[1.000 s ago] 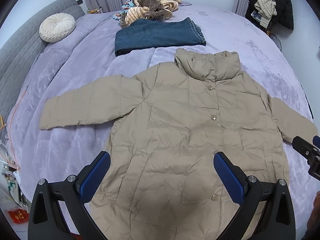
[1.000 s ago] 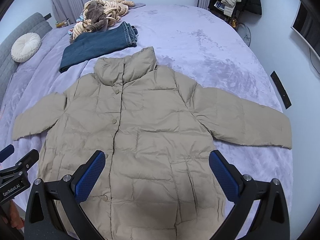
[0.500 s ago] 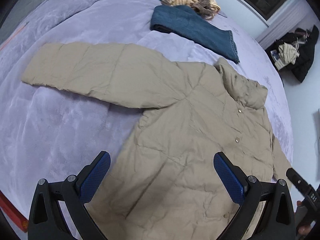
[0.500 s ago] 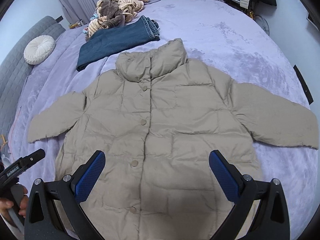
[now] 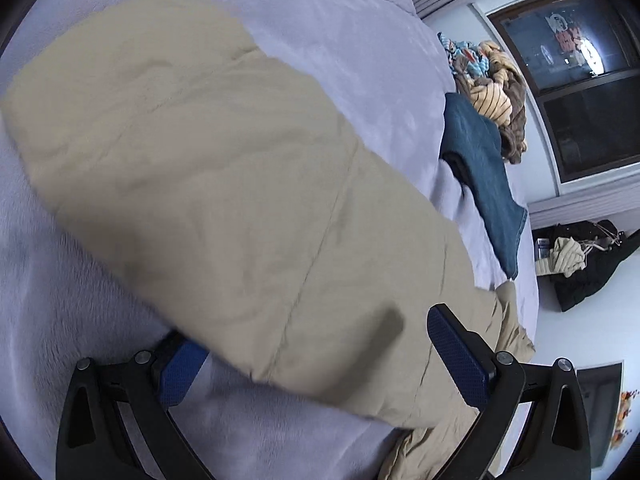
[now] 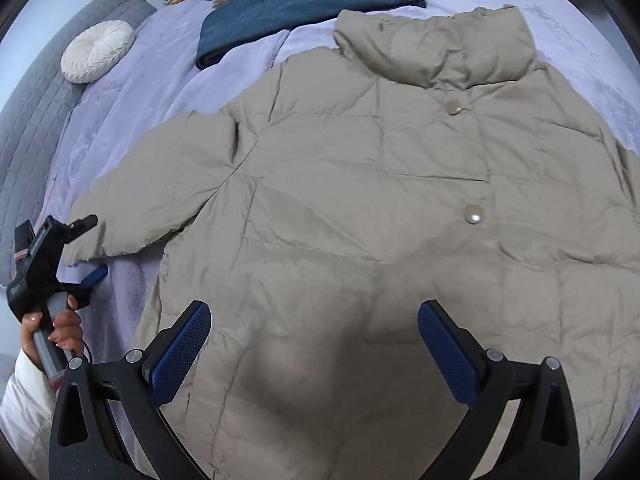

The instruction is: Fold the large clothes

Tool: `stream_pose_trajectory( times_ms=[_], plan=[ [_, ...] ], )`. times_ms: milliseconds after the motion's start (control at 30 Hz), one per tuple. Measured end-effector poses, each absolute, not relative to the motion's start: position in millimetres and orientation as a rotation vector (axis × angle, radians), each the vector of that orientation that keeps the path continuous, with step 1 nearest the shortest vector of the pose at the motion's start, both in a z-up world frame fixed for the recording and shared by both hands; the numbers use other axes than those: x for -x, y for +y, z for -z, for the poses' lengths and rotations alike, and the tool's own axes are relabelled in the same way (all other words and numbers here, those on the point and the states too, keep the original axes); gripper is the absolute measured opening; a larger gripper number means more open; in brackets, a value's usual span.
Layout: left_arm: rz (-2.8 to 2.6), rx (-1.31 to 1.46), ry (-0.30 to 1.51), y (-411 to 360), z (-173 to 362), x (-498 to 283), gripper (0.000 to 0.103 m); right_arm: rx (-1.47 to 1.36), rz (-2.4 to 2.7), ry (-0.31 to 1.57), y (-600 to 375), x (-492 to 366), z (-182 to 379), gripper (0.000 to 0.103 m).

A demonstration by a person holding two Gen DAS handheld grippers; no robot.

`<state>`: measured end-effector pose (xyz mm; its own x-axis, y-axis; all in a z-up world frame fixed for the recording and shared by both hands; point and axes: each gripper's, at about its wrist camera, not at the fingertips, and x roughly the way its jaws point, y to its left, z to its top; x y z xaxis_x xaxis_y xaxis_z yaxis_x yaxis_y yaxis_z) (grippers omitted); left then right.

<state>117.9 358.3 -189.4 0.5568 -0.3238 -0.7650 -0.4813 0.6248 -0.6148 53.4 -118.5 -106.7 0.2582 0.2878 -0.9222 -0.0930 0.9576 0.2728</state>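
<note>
Since a moment ago: your left tool has dropped from above the jacket's body down to its left sleeve, and your right tool has come in lower over the front panel.
Jacket [image 6: 360, 208]: beige puffer, lying front-up and spread flat on the lavender bed [image 6: 132, 120], collar toward the far side, two snap buttons showing down the placket.
Left sleeve [image 5: 224, 184]: stretched out across the bed; its cuff end fills the left wrist view.
Left tool [image 5: 320, 360]: you have it spread wide at the sleeve; one blue pad is tucked under the sleeve's edge, the other stands over the fabric. It is not pinching yet. In the right wrist view you see it at the cuff [image 6: 86, 246], gripped in your left hand [image 6: 60, 330].
Right tool [image 6: 312, 356]: spread wide, hovering over the lower front panel; you cannot tell whether the pads touch the fabric.
Jeans [image 6: 296, 4]: folded, dark blue, just beyond the collar.
Clothes pile [image 5: 492, 92]: striped and brown pieces, behind the jeans.
Round cushion [image 6: 98, 50]: white, against the grey headboard [image 6: 28, 108].
</note>
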Motion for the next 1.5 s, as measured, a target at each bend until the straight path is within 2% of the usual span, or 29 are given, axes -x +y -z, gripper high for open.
stream_pose_trajectory(
  times_ms=[100, 167, 200, 233, 267, 300, 333, 367, 433, 467, 500, 700, 833, 1100, 1233, 1400, 1500],
  plan=[
    [-0.157, 0.842, 0.956, 366, 180, -136, 0.102, -0.206, -0.288, 1.288, -97, -69, 119, 0.103],
    [-0.208, 0.784, 0.938, 371, 177, -148, 0.088, -0.236, -0.315, 1.275, -83, -79, 124, 0.103],
    [-0.225, 0.761, 0.947, 373, 177, -155, 0.064, -0.246, -0.327, 1.267, -77, -85, 124, 0.103],
    [-0.223, 0.750, 0.958, 376, 181, -162, 0.030, -0.254, -0.338, 1.260, -72, -89, 123, 0.103],
    [-0.193, 0.753, 0.967, 380, 185, -170, 0.015, -0.263, -0.351, 1.250, -64, -95, 122, 0.103],
    [-0.175, 0.766, 0.963, 381, 186, -170, 0.009, -0.273, -0.361, 1.243, -58, -100, 123, 0.103],
    [-0.186, 0.758, 0.950, 383, 182, -168, 0.009, -0.286, -0.368, 1.234, -53, -104, 122, 0.103],
    [-0.195, 0.724, 0.932, 384, 175, -168, 0.009, -0.305, -0.372, 1.226, -49, -108, 123, 0.098],
    [-0.212, 0.630, 0.893, 380, 155, -160, 0.009, -0.357, -0.402, 1.213, -42, -114, 124, 0.054],
    [-0.210, 0.591, 0.875, 378, 145, -158, 0.009, -0.388, -0.429, 1.230, -37, -118, 129, 0.015],
    [-0.206, 0.554, 0.856, 375, 134, -153, 0.009, -0.419, -0.443, 1.250, -33, -122, 135, 0.009],
    [-0.098, 0.353, 0.738, 334, 66, -136, 0.009, -0.499, -0.474, 1.295, -9, -131, 172, 0.008],
    [0.033, 0.261, 0.663, 280, 24, -134, 0.009, -0.512, -0.453, 1.309, -9, -132, 193, 0.008],
    [0.344, 0.151, 0.635, 119, -22, -149, 0.009, -0.572, -0.534, 1.291, -50, -121, 169, 0.008],
    [0.464, 0.076, 0.709, 22, -4, -153, 0.009, -0.547, -0.450, 1.232, -125, -99, 142, 0.008],
    [0.507, -0.094, 0.874, -88, 69, -152, 0.009, -0.534, -0.268, 1.204, -239, -73, 127, 0.008],
    [0.483, -0.176, 0.968, -117, 116, -151, 0.009, -0.540, -0.184, 1.213, -292, -60, 130, 0.008]
  ],
)
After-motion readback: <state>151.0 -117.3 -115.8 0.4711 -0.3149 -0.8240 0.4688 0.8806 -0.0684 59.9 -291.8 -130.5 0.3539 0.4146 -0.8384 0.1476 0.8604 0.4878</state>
